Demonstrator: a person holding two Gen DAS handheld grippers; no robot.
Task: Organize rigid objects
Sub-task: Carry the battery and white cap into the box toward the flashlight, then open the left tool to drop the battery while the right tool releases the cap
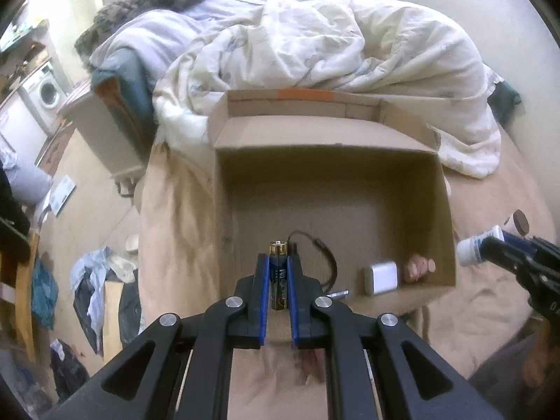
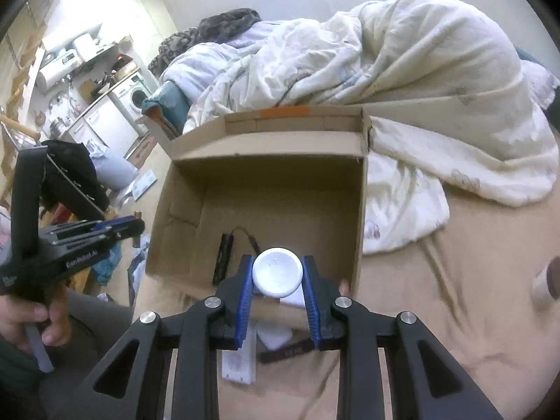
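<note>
Beige bedsheet (image 1: 490, 210) bears the open brown cardboard box (image 1: 329, 140) ahead below; my left gripper (image 1: 278, 276) clamps an upright blue-gold battery (image 1: 278, 273), right gripper (image 2: 277, 276) a white-capped bottle (image 2: 277, 272)

We are in a lived-in home, a one-room flat by the look of it: a bed (image 1: 490, 210) with a rumpled duvet (image 1: 332, 45) fills the view. Beyond it we see a washing machine (image 2: 138, 96) under a cluttered kitchen counter (image 2: 101, 94), and clothes (image 1: 91, 280) strewn on the floor.
</note>
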